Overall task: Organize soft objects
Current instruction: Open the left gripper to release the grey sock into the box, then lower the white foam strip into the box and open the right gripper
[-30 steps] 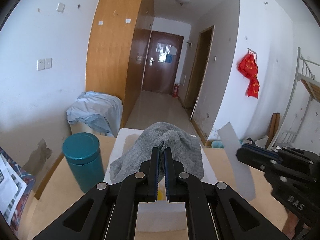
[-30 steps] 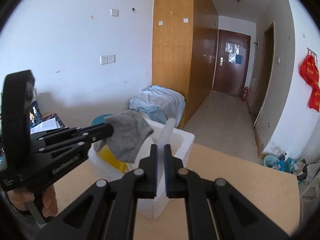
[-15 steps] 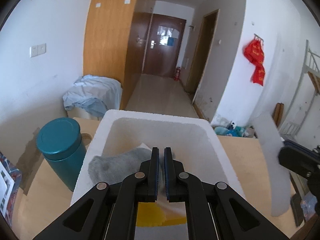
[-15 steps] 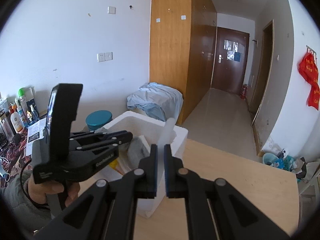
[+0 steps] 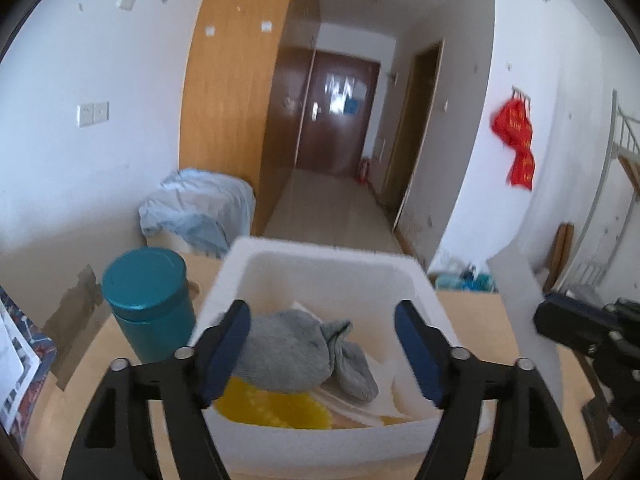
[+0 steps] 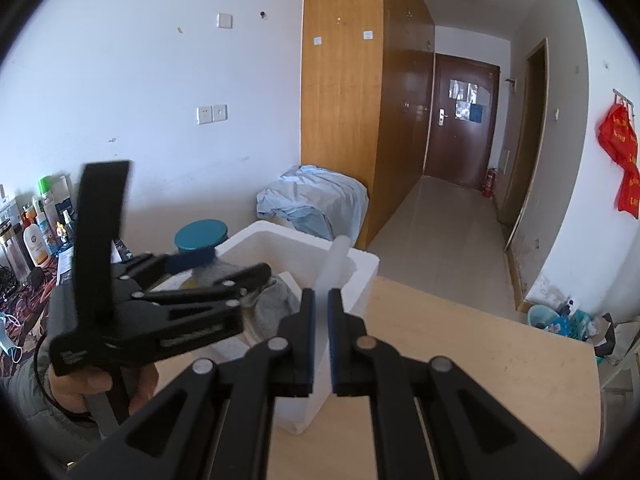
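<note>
Grey sock (image 5: pixel 296 354) loose in white foam box (image 5: pixel 332 252), just beyond the just-opened, empty left gripper (image 5: pixel 322 346).

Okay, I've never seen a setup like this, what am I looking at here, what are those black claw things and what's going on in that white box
Those black claws are two handheld grippers; a person squeezes one in each hand, and no robot is involved. Each picture comes from a wide-angle camera on one gripper, looking along its jaws. In the left gripper's view, its jaws have just been opening and stand wide apart over a white foam box on a wooden table. A grey cloth lies loose inside, on yellow and white things. A teal canister stands beside the box. In the right gripper's view, its jaws are shut on a thin white sheet, probably the box's lid, held upright.
</note>
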Available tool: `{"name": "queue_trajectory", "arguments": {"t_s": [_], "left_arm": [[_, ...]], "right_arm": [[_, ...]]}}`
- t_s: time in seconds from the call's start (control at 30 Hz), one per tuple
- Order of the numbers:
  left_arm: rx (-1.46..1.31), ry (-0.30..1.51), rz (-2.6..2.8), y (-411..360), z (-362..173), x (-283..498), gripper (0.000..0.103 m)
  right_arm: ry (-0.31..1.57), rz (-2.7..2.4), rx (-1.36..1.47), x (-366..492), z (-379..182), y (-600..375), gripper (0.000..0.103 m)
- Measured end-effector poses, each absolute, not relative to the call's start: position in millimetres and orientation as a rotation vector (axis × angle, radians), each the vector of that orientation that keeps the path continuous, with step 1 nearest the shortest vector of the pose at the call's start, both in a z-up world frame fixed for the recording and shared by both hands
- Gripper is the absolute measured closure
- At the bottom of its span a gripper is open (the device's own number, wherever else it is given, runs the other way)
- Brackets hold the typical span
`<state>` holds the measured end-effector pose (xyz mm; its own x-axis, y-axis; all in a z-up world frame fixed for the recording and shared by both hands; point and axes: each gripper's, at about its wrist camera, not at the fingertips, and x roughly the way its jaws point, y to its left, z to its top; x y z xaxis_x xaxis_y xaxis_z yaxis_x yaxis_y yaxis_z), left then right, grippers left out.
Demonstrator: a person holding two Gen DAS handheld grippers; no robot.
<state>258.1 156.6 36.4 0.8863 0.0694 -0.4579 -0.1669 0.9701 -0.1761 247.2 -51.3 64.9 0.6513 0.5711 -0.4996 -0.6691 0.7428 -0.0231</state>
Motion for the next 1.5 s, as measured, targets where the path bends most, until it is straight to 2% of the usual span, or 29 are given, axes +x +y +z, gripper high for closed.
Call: {"name": "queue_trajectory", "arguments": {"t_s": [0.1, 0.23, 0.97, 1.5], "left_arm": [[-0.205, 0.448, 0.124, 156, 43, 252, 0.016], [-0.194, 0.421, 0.142, 155, 49, 242, 0.013], [-0.247, 0.424, 0.225, 173, 48, 172, 0.011], [-0.251, 0.402, 0.277, 190, 45, 161, 0.011]], "right_arm": [[0.488, 0.711, -0.210, 246, 64, -52, 0.095], [0.485, 0.715, -0.208, 243, 64, -52, 0.095], [0.487, 0.766, -0.209, 240, 57, -33, 0.095], [0.517, 0.788, -0.226, 256, 47, -15, 0.095]]}}
